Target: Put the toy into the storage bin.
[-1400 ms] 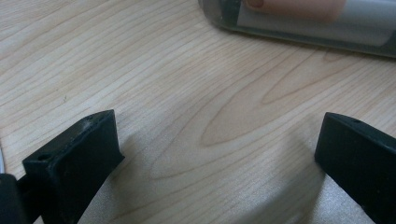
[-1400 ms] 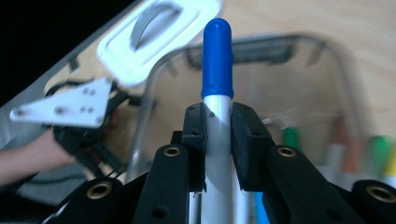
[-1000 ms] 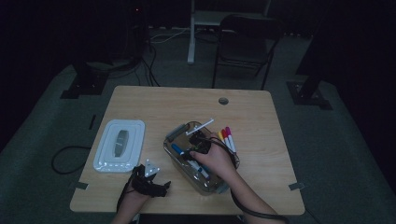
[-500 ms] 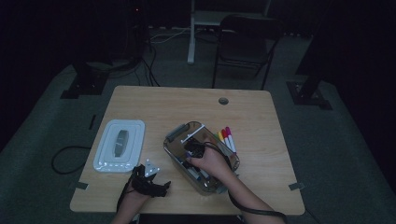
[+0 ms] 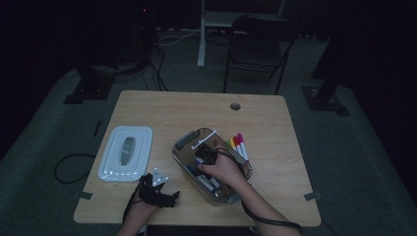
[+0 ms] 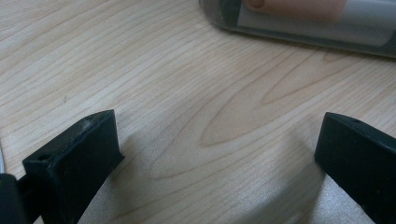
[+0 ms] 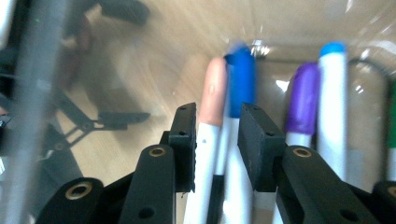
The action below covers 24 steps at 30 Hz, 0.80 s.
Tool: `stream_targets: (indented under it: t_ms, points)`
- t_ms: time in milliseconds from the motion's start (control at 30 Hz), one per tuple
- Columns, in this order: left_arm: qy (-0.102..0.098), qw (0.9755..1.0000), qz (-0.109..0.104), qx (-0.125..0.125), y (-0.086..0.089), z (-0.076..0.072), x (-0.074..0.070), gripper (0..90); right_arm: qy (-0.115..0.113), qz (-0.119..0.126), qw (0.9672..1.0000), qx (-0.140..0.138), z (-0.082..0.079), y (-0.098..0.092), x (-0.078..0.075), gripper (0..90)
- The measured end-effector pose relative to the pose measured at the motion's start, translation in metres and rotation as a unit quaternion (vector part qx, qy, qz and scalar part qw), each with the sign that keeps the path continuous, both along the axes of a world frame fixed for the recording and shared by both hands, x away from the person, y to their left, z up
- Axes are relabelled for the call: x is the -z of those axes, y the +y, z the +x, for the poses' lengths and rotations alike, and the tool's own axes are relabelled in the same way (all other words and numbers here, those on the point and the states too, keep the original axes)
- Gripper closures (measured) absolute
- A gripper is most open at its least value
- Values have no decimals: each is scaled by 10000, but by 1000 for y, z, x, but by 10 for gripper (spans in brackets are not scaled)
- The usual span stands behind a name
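**Right gripper down in the marker bin**

The right gripper [image 7: 215, 140] sits inside the clear bin [image 5: 183, 142] at the desk's [image 5: 275, 123] near middle. Its jaws have just been opening, with a peach-capped marker [image 7: 211, 121] and a blue-capped marker [image 7: 240, 84] between them, no longer pinched. The left gripper [image 6: 219, 154] rests open over bare wood, near left.

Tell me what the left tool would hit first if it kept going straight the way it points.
Probably the clear plastic bin: beyond the left tool lies bare table, then the bin's near wall. Depth is hard to judge.
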<state>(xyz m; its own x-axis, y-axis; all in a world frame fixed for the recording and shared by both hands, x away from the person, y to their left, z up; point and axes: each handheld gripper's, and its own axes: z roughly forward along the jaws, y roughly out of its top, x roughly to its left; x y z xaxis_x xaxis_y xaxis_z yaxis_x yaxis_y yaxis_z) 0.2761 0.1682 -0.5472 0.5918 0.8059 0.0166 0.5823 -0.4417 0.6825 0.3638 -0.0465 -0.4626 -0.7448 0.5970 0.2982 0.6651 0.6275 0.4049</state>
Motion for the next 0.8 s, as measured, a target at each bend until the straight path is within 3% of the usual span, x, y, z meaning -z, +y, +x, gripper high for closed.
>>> stream_targets:
  t_ms: [67, 133, 167, 200, 300, 400, 433, 500, 533, 567, 600, 633, 733, 800]
  points:
    - [1, 10000, 0, 2, 0, 0, 0, 6, -83, 55, 9999, 12, 0, -3, -5, 660]
    - [0, 10000, -1, 1, 0, 0, 0, 6, -312, 325, 9989, 104, 1, -14, -22, 629]
    - [0, 10000, -1, 1, 0, 0, 0, 6, -312, 325, 9989, 104, 1, -14, -22, 629]
    - [-4, 10000, 0, -2, 0, 0, 0, 6, -448, 482, 9977, 186, 1, -25, -34, 610]
    - [7, 10000, 1, 4, 0, 0, 0, 6, -620, 624, 9957, 304, 2, -37, -45, 593]
    - [3, 10000, 0, 1, 0, 0, 0, 6, -1006, 736, 9907, 549, 5, -66, -61, 566]
    - [3, 10000, 0, 1, 0, 0, 0, 6, -1006, 736, 9907, 549, 5, -66, -61, 566]
    - [2, 10000, 0, 1, 0, 0, 0, 6, -1204, 769, 9872, 704, 7, -83, -67, 569]
    - [3, 10000, -1, 1, 0, 0, 0, 6, -1363, 774, 9840, 850, 8, -94, -70, 546]
    - [3, 10000, -1, 1, 0, 0, 0, 6, -1363, 774, 9840, 850, 8, -94, -70, 546]
    - [-1, 10000, -2, -2, 0, 0, 0, 6, -1528, 800, 9799, 1000, 9, -107, -73, 460]
    - [-1, 10000, -2, -2, 0, 0, 0, 6, -1528, 800, 9799, 1000, 9, -107, -73, 460]
    - [-3, 10000, -2, -2, 0, 0, 0, 6, -1710, 779, 9737, 1291, 13, -129, -71, 472]
    - [-4, 10000, -3, -2, 0, 0, 0, 6, -1712, 767, 9731, 1337, 15, -134, -70, 477]
